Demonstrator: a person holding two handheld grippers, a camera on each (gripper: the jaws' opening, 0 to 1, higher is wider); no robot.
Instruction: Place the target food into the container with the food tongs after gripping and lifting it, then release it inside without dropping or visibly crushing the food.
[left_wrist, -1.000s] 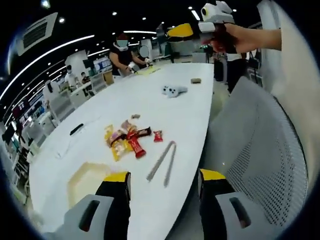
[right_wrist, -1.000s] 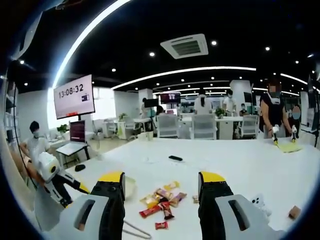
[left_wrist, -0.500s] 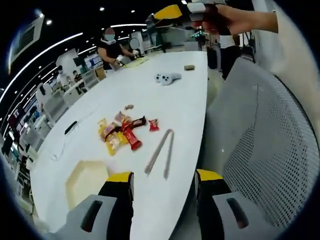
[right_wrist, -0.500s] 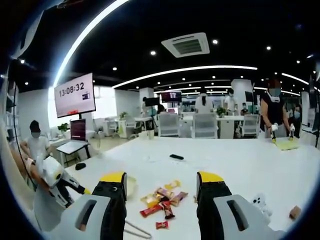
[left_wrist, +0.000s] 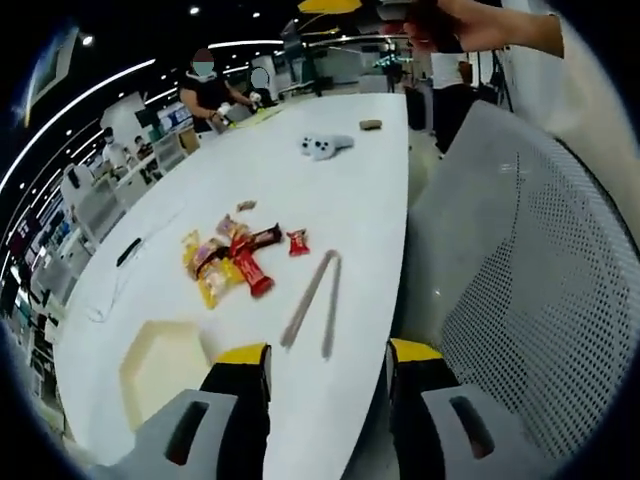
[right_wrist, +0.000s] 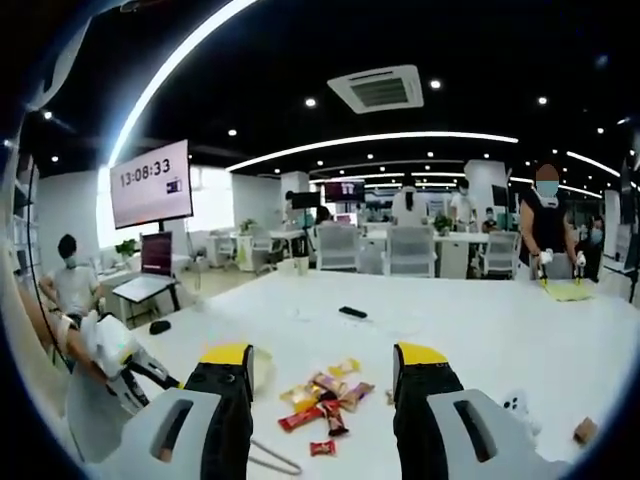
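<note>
Lying untouched on the white table (left_wrist: 330, 170), the food tongs (left_wrist: 312, 308) are waiting just beside the wrapped snacks (left_wrist: 232, 262), with the container (left_wrist: 158, 360) near the left gripper (left_wrist: 325, 362). Both grippers are hanging released, the right gripper (right_wrist: 322, 360) well above; I am judging a centred approach along the tongs' arms as best.
</note>
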